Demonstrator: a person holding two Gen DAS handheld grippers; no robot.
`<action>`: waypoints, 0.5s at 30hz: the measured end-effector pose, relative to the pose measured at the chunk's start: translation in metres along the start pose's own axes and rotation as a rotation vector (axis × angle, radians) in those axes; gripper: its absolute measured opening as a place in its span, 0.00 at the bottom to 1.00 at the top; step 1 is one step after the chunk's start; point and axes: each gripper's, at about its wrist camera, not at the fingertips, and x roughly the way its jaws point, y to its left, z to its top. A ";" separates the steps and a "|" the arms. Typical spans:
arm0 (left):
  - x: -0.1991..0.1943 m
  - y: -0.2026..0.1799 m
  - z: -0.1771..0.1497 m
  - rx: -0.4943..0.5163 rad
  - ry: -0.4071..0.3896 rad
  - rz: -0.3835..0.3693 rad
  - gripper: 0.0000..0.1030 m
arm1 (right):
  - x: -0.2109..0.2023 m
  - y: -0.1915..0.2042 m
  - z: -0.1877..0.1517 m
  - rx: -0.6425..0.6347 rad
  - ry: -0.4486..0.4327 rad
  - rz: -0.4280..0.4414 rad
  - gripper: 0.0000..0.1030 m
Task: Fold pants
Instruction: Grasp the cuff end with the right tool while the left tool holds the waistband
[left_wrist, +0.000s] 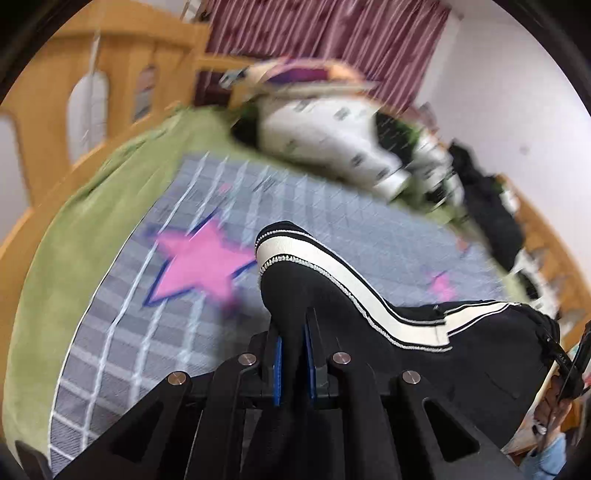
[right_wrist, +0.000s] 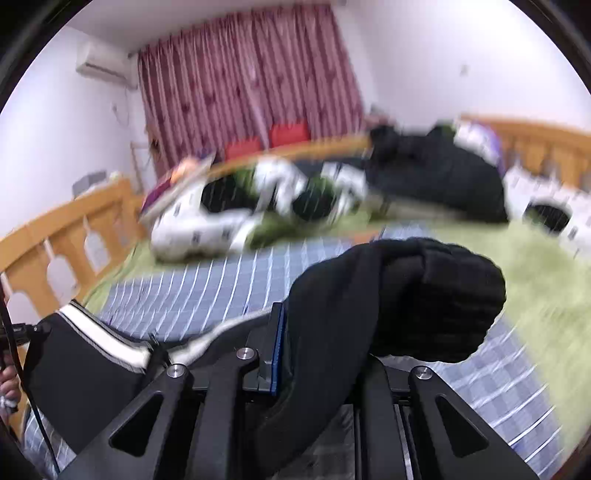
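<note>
The left gripper (left_wrist: 294, 345) was pinched on a fold of the black pants (left_wrist: 461, 354), its two blue-edged fingers (left_wrist: 277, 369) pressing dark cloth between them. From that grip the pants rose in a hump and ran off to the right, a broad white stripe (left_wrist: 332, 266) with a beaded edge curving along the leg. The cloth hung above a grey checked blanket (left_wrist: 129, 332) printed with a pink star (left_wrist: 201, 264), which lay on a green bedspread (left_wrist: 74, 221).

In the right wrist view, the right gripper (right_wrist: 317, 347) was closed on another bunch of the same pants (right_wrist: 406, 295); one blue-edged finger (right_wrist: 279, 350) showed at the left of the cloth, while the other was hidden behind it. A thick wad of black fabric bulged up and to the right past the fingers, and the striped part trailed down to the left.

Farther back on the bed lay a blurred heap of white and black bedding (right_wrist: 229, 214) and a dark pile of clothes (right_wrist: 443, 177). A wooden bed rail (right_wrist: 55, 243) ran round the edge, and red striped curtains (right_wrist: 251, 85) hung behind.
</note>
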 end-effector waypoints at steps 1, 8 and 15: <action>0.013 0.011 -0.010 -0.009 0.045 0.012 0.10 | 0.017 -0.002 -0.019 0.006 0.067 0.007 0.17; 0.047 0.047 -0.049 -0.122 0.111 0.088 0.47 | 0.029 -0.041 -0.094 0.179 0.254 0.078 0.35; 0.029 0.034 -0.065 -0.127 0.069 0.057 0.61 | -0.019 -0.080 -0.085 0.312 0.226 0.043 0.68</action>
